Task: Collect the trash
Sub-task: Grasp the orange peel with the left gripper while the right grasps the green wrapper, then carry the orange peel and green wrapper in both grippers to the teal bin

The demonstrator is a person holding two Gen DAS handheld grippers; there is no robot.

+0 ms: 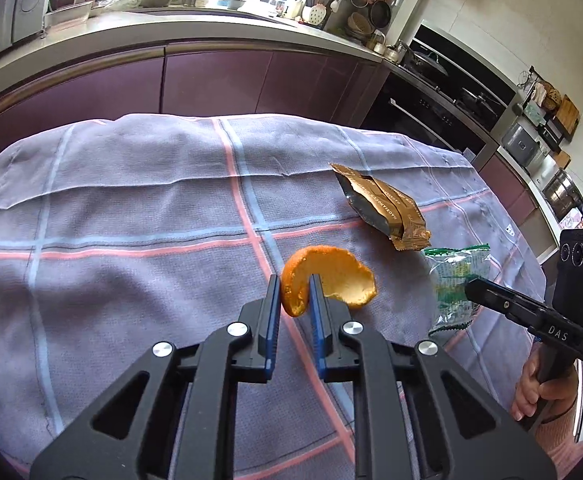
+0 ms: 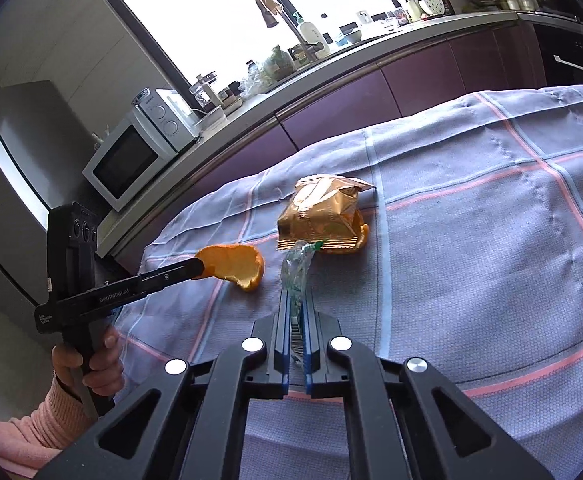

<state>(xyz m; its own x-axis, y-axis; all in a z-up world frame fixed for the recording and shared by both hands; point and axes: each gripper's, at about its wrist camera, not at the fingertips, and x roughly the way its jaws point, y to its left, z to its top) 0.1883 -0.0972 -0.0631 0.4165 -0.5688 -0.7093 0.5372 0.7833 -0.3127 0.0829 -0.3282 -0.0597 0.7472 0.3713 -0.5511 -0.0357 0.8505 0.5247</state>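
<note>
My left claw (image 1: 295, 294) is clamped on the near edge of a curved piece of orange peel (image 1: 327, 280); the peel hangs off the claw tips above the checked cloth (image 1: 131, 208) that covers the desk, and I judge it lifted clear, though the contact below is hard to read. My right claw (image 2: 296, 308) is closed on the lower end of a crumpled green-and-clear plastic wrapper (image 2: 297, 268), which stands upright between the blue pads (image 2: 281, 320).

The piece left lying is a gold foil snack bag (image 2: 323, 216), resting on the cloth toward the far edge of the desk, straight ahead of the right claw and beyond the wrapper. In the left wrist view its long axis runs obliquely, from the far edge toward the near right. A second scrap of orange peel (image 2: 361, 236) shows just under its right side, touching it.

I judge the right claw nearer the bag, but both claws are occupied, so each load needs dropping first. No bin shows in either view.
</note>
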